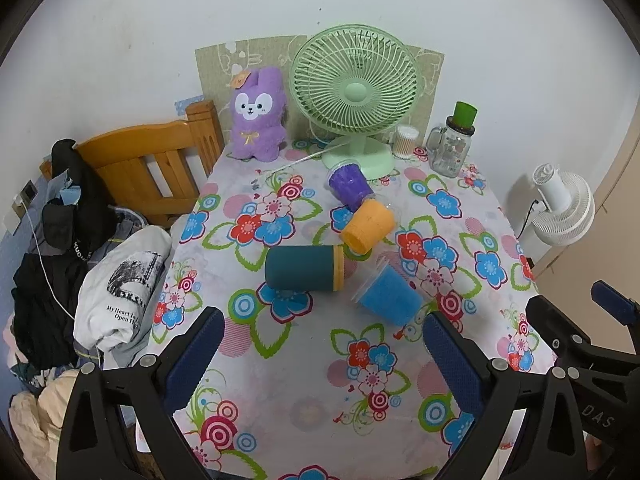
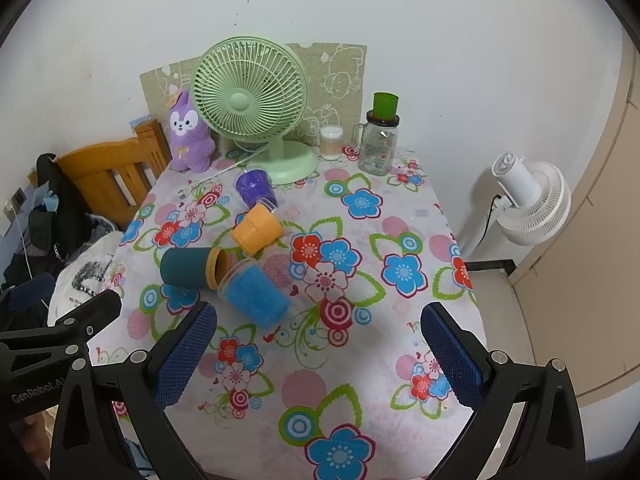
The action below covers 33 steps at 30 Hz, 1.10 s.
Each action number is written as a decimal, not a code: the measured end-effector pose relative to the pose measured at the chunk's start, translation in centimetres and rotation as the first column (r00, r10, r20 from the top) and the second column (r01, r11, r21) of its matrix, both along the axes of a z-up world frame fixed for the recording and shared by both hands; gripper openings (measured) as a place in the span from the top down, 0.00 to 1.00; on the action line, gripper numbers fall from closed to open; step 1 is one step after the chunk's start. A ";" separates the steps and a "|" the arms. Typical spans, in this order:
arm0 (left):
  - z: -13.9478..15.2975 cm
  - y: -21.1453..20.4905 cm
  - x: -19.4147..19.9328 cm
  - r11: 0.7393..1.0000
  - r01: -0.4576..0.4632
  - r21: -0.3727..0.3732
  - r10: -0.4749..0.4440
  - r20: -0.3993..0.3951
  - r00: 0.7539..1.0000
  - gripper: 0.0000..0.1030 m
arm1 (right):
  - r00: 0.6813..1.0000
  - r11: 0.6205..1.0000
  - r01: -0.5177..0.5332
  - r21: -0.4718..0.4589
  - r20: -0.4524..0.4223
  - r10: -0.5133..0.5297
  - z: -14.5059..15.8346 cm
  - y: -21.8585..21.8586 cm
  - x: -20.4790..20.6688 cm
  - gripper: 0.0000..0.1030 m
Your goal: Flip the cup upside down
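Note:
Several cups lie on their sides on the flowered tablecloth: a dark teal cup with a yellow rim, a clear cup with blue filling, an orange cup and a purple cup. My left gripper is open and empty, above the table just short of the teal and blue cups. My right gripper is open and empty, nearer the table's front, right of the blue cup.
A green desk fan, a purple plush toy, a cotton swab jar and a glass mug jar with a green cup on top stand at the back. A wooden headboard and clothes are left, a white fan right.

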<state>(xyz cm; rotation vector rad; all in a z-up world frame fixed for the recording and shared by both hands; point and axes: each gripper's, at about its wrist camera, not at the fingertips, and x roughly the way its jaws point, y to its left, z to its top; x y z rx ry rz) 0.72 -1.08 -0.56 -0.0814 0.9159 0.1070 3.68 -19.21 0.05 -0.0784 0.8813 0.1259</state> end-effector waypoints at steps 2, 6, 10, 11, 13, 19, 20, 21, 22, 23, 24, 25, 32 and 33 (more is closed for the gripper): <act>0.0 -0.2 0.1 1.000 0.002 0.003 -0.002 0.001 1.000 0.02 | 1.000 1.000 -0.003 -0.001 -0.002 0.003 0.0 0.0 0.1 0.00; 0.1 -0.3 0.2 1.000 0.000 0.002 0.000 0.002 1.000 0.02 | 1.000 1.000 -0.001 0.005 -0.007 0.001 -0.1 -0.3 0.6 0.00; 0.3 -0.6 0.5 1.000 -0.002 0.002 0.002 0.007 1.000 0.02 | 1.000 1.000 -0.002 0.011 -0.007 0.002 -0.1 -0.5 1.0 0.00; 0.4 -0.6 0.7 1.000 -0.003 0.001 0.003 0.006 1.000 0.02 | 1.000 1.000 -0.003 0.012 -0.007 0.003 -0.1 -0.5 1.0 0.00; 0.4 -0.7 1.1 1.000 -0.008 -0.002 0.008 0.001 1.000 0.02 | 1.000 1.000 -0.004 0.012 -0.007 0.004 -0.1 -0.6 1.3 0.00; 0.6 -1.2 1.8 1.000 -0.016 0.008 0.016 -0.002 1.000 0.02 | 1.000 1.000 -0.012 0.017 -0.017 0.012 -0.3 -1.0 1.9 0.00; 0.6 -1.4 1.9 1.000 -0.018 0.009 0.018 -0.003 1.000 0.02 | 1.000 1.000 -0.015 0.021 -0.021 0.016 -0.4 -1.2 2.1 0.00; 0.6 -1.5 2.1 1.000 -0.023 0.009 0.023 -0.005 1.000 0.02 | 0.999 0.999 -0.021 0.027 -0.026 0.021 -0.4 -1.4 2.4 0.00; 0.5 -1.7 2.2 1.000 -0.028 0.010 0.028 -0.007 1.000 0.02 | 0.999 0.999 -0.026 0.032 -0.030 0.027 -0.4 -1.6 2.6 0.00; 0.5 -1.9 2.4 0.999 -0.031 0.012 0.032 -0.011 0.999 0.02 | 0.999 0.999 -0.032 0.033 -0.032 0.033 -0.5 -1.8 2.8 0.00; 0.4 -2.1 2.6 0.999 -0.037 0.013 0.037 -0.015 0.999 0.02 | 0.999 0.999 -0.038 0.033 -0.033 0.039 -0.5 -1.9 2.9 0.00; 0.4 -2.3 2.7 0.999 -0.042 0.013 0.042 -0.016 0.999 0.02 | 0.998 0.998 -0.046 0.031 -0.034 0.047 -0.5 -2.1 3.0 0.00; 0.2 -2.9 4.4 0.999 -0.045 0.008 0.045 -0.025 0.999 0.02 | 0.996 0.997 -0.081 0.010 -0.025 0.082 -0.4 -2.7 4.7 0.00; 0.3 -2.9 4.7 0.999 -0.047 0.007 0.048 -0.026 0.999 0.02 | 0.996 0.997 -0.083 0.009 -0.025 0.083 -0.3 -2.7 4.9 0.00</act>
